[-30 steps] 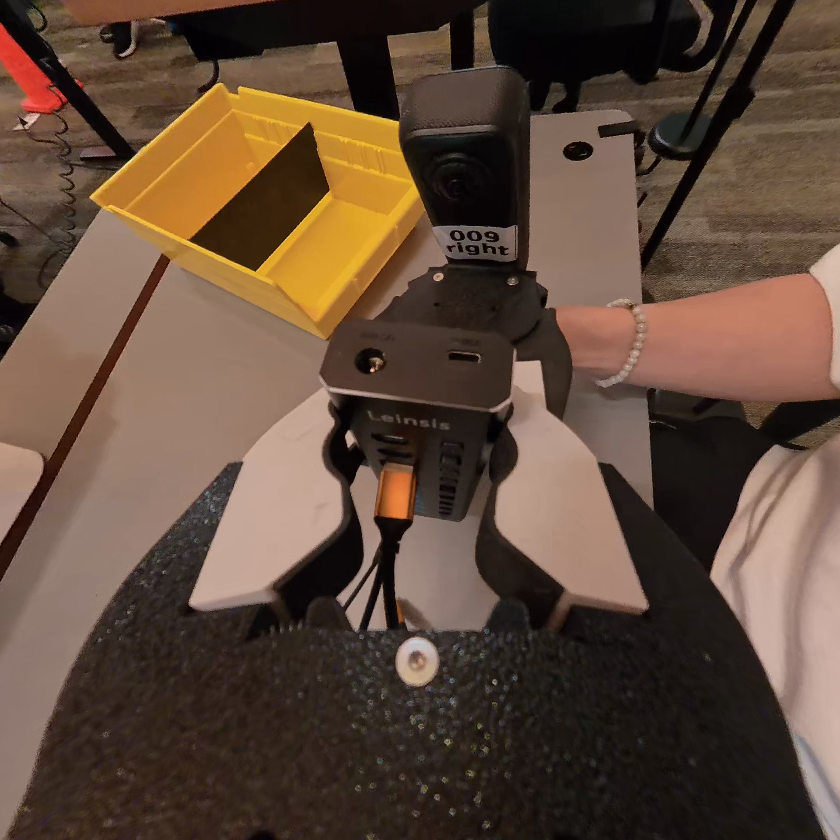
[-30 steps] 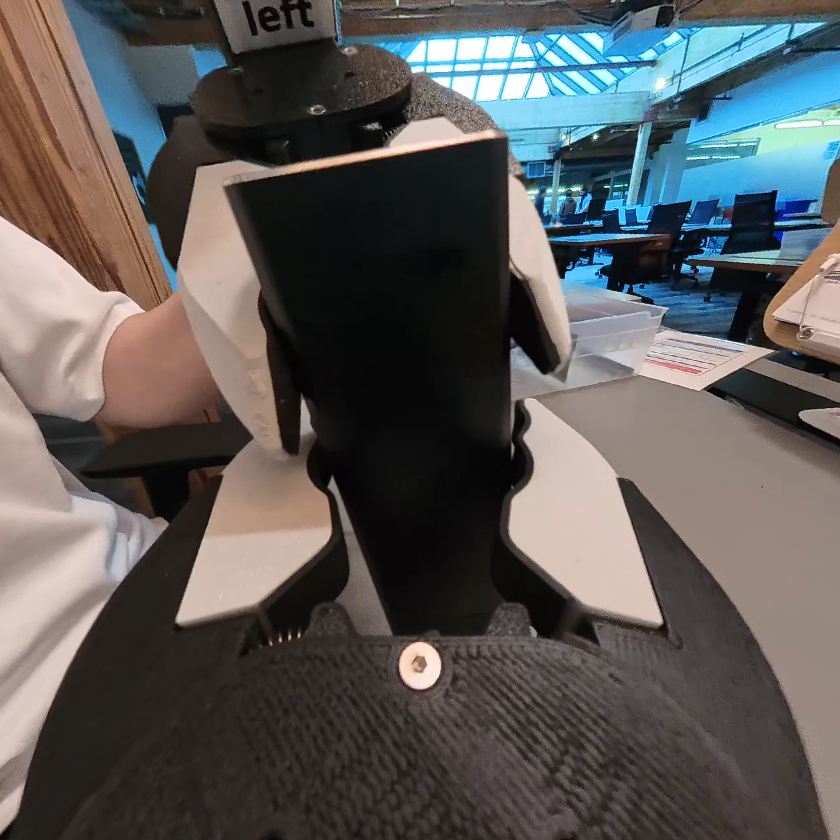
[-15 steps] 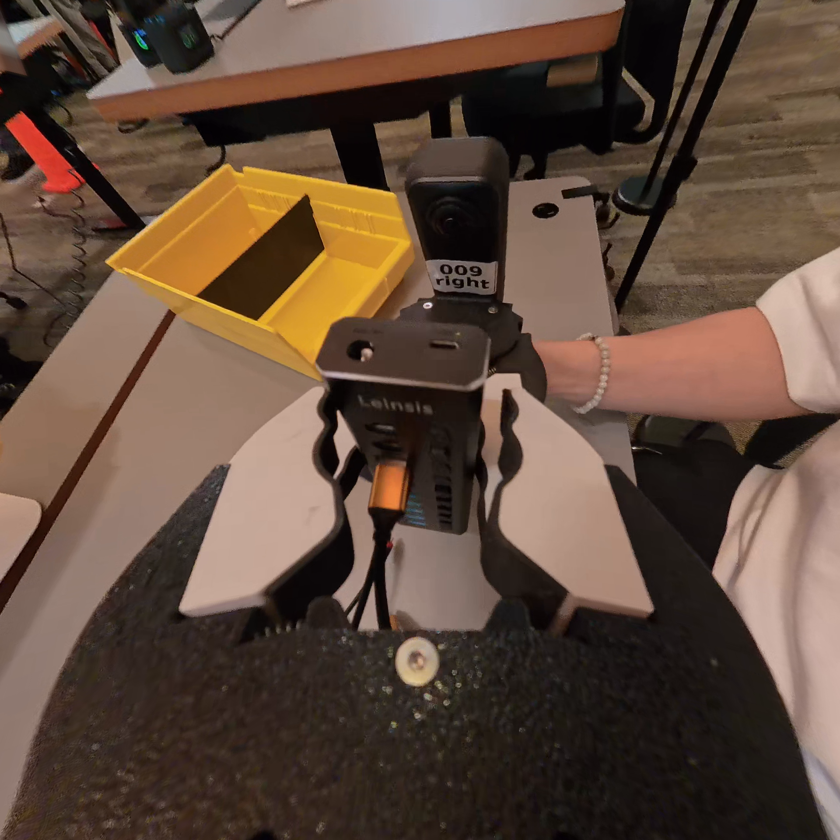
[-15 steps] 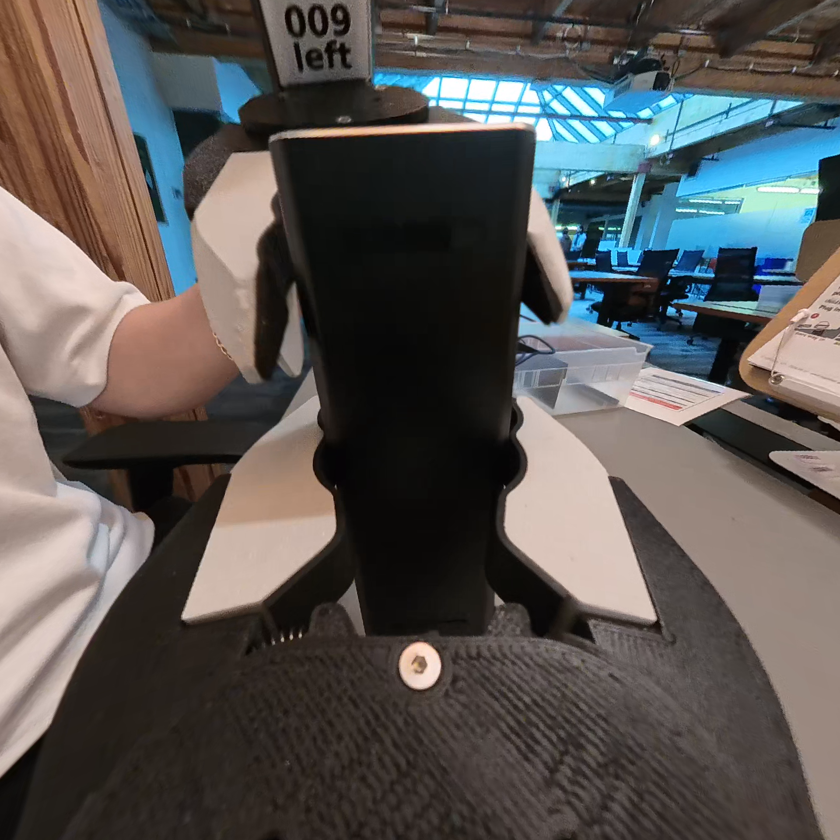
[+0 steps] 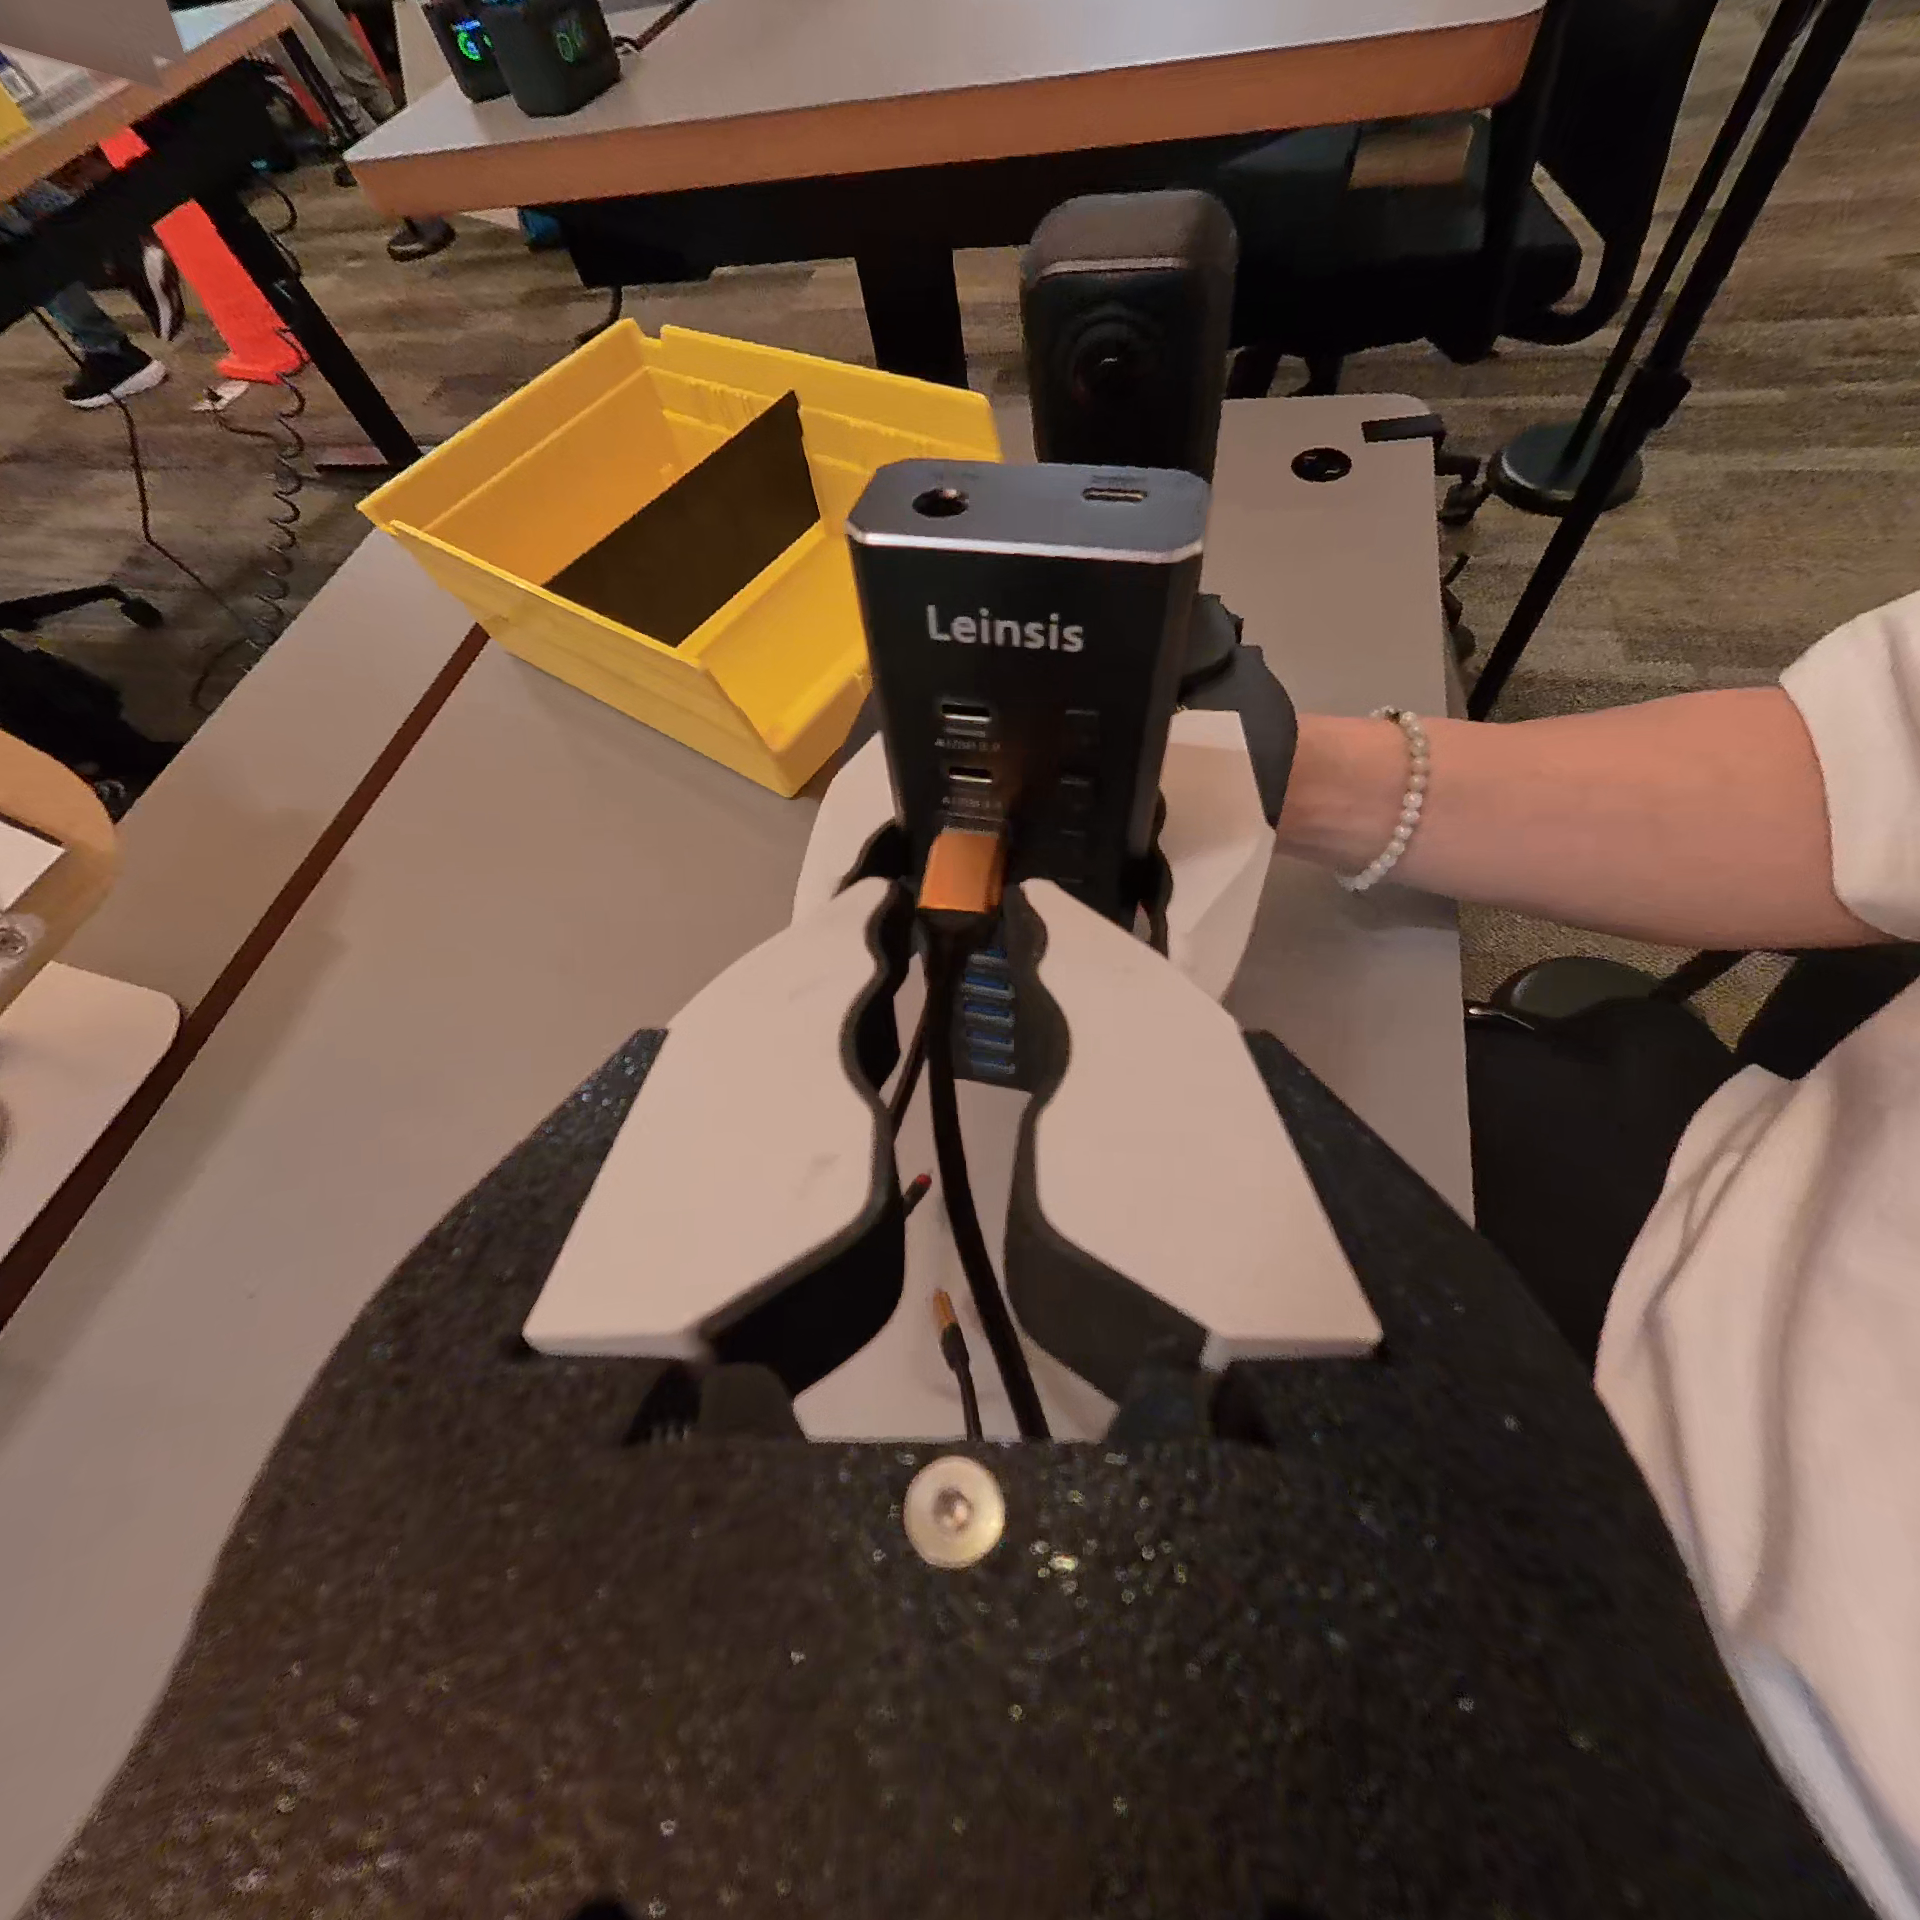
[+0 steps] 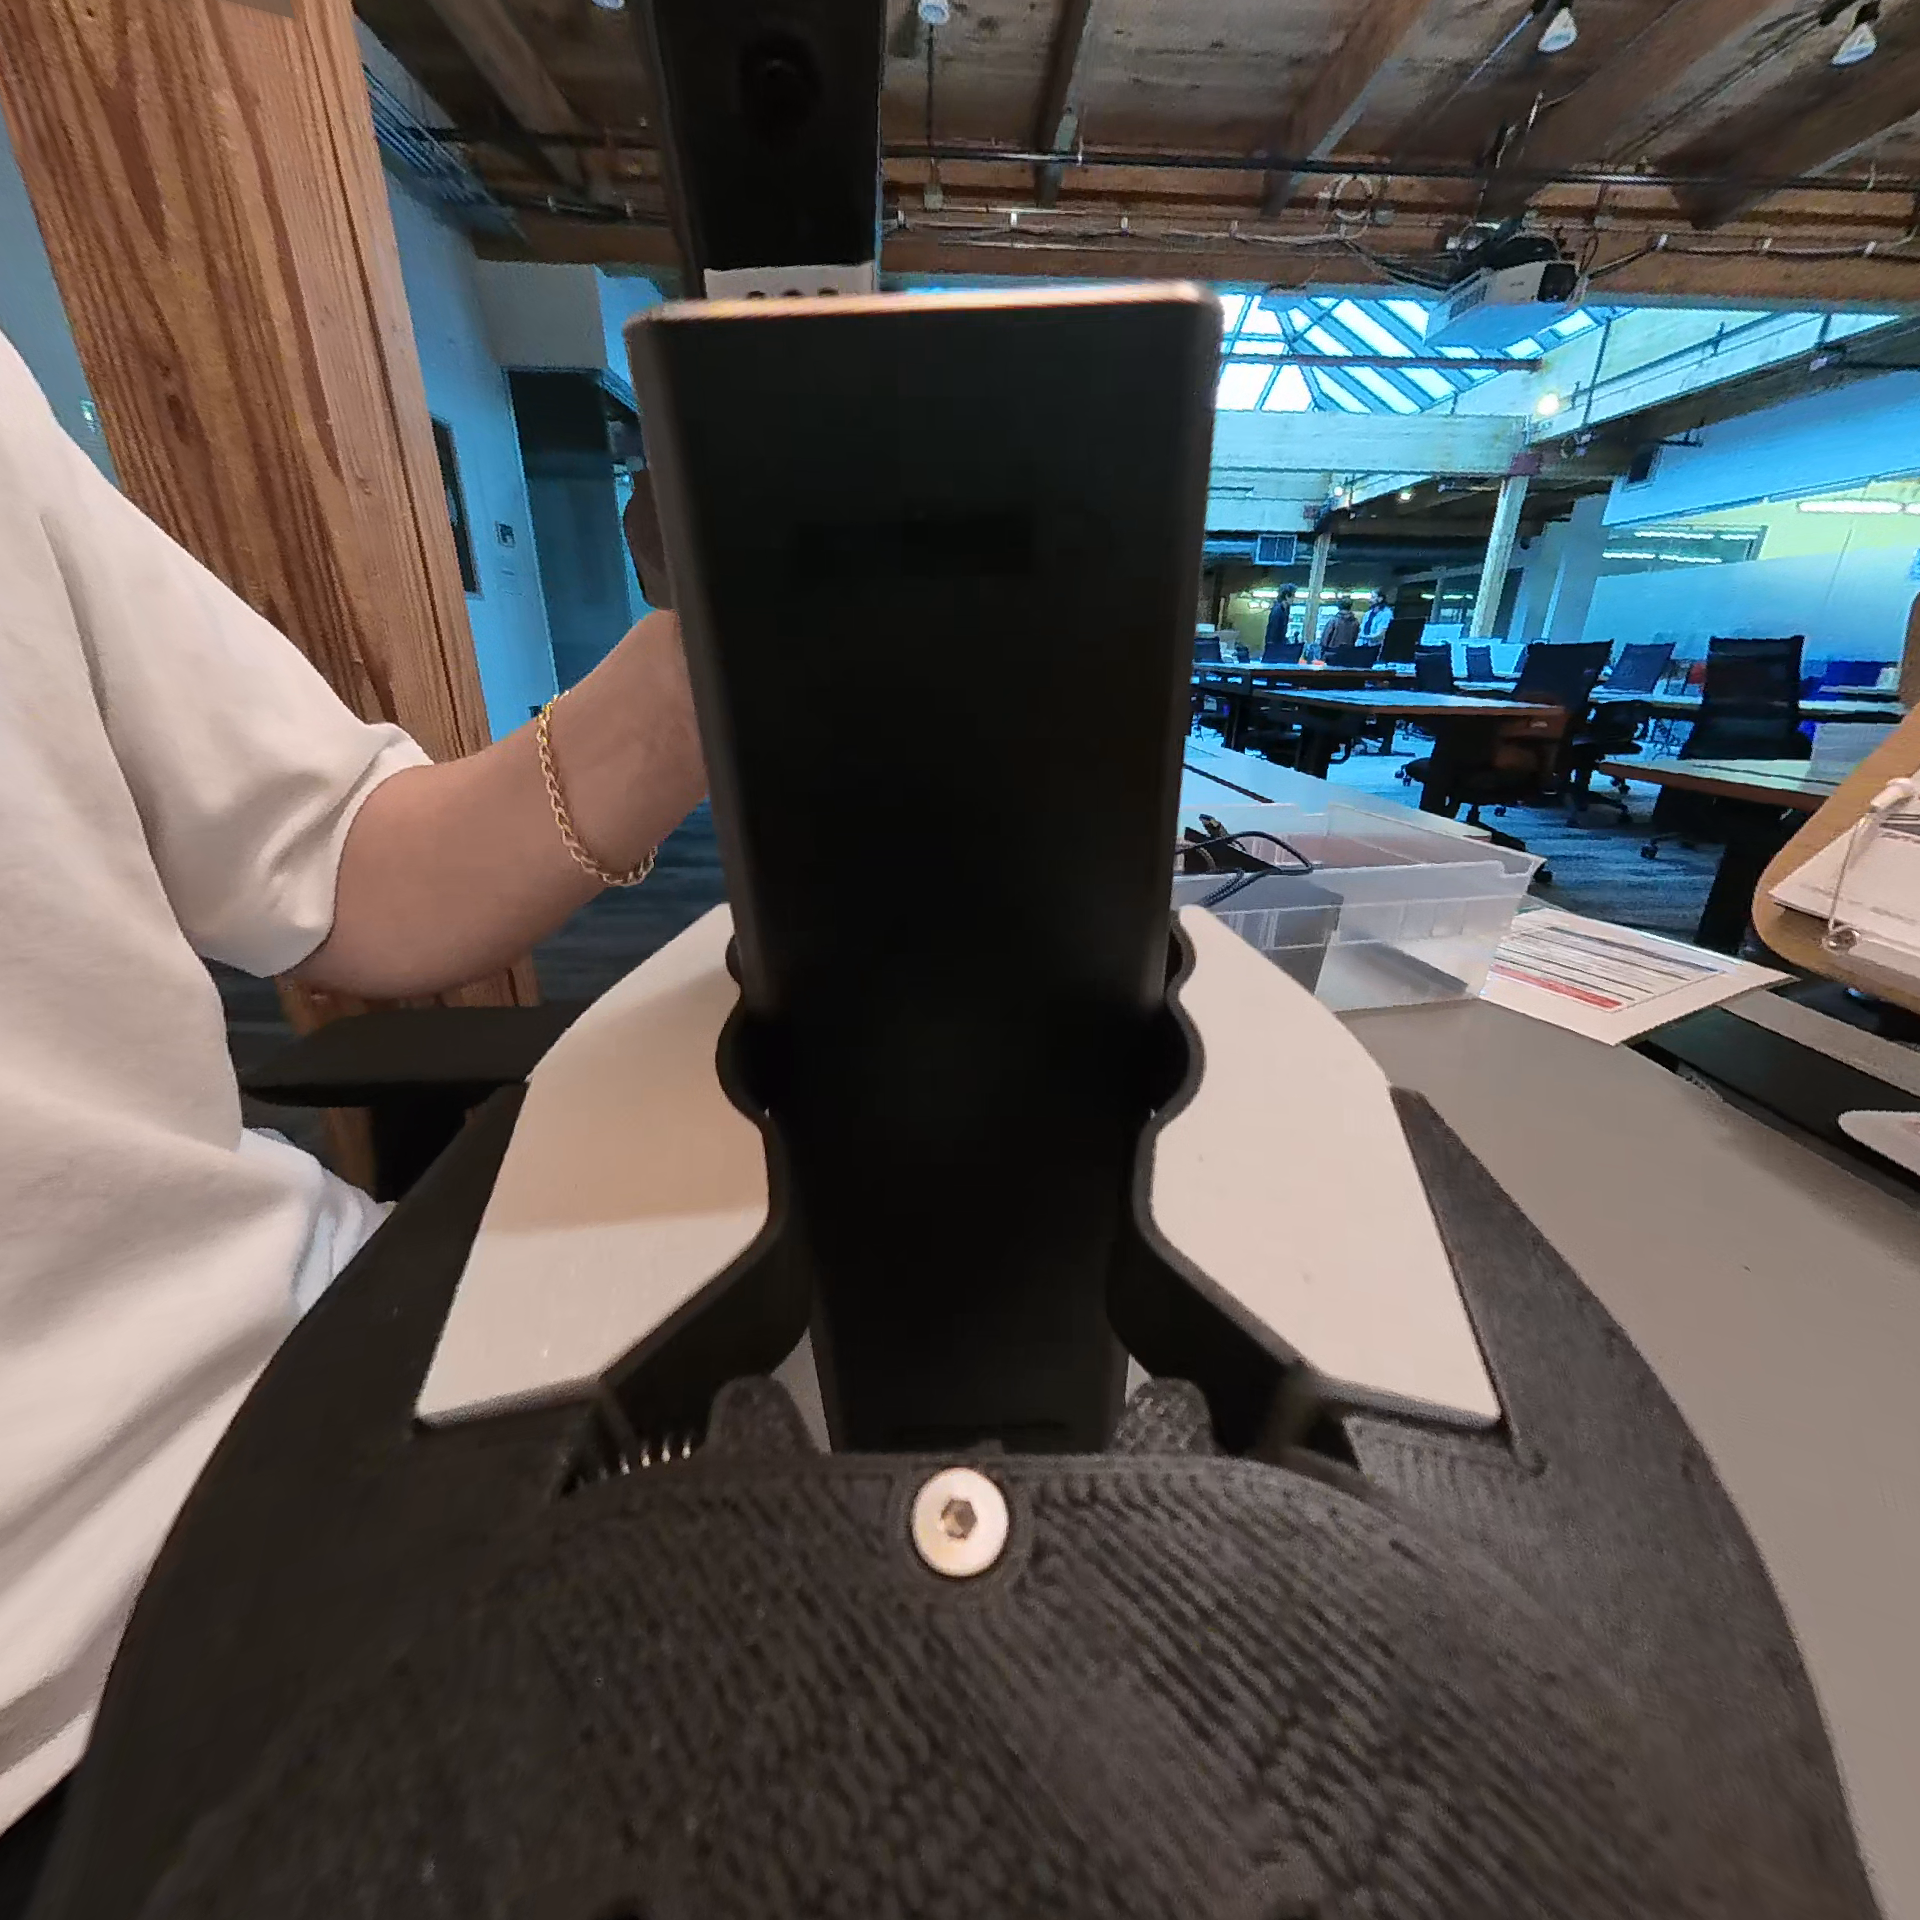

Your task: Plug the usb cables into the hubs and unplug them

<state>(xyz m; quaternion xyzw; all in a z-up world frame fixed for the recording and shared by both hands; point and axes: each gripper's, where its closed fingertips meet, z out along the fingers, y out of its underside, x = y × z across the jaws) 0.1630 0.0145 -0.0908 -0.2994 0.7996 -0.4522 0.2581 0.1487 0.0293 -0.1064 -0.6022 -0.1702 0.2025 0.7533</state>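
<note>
A black USB hub (image 5: pixel 1023 665) stands upright above the grey table (image 5: pixel 468 935). My right gripper (image 6: pixel 956 966) is shut on its lower sides, and the hub's plain back (image 6: pixel 935 675) fills the right wrist view. An orange USB plug (image 5: pixel 961 868) sits in a port on the hub's front, with its black cable (image 5: pixel 961 1143) running down between my fingers. My left gripper (image 5: pixel 961 899) is shut on that plug. The right gripper's white finger (image 5: pixel 1210 883) shows behind the hub. In the right wrist view the hub hides my left gripper's fingers.
A yellow bin (image 5: pixel 582 582) with a black divider stands on the table to the left behind the hub. Loose cable ends (image 5: pixel 940 1309) lie under my left gripper. A clear plastic bin (image 6: pixel 1392 894) with cables and a paper sheet (image 6: pixel 1600 966) lie to the right. The person's arms reach in from the side. Only a small space, under 4 cm, lies between the two pairs of fingers.
My left gripper let go of the hub's sides, drew back and closed in on the orange plug. The hub now stands taller in both views, still held by the right gripper.
</note>
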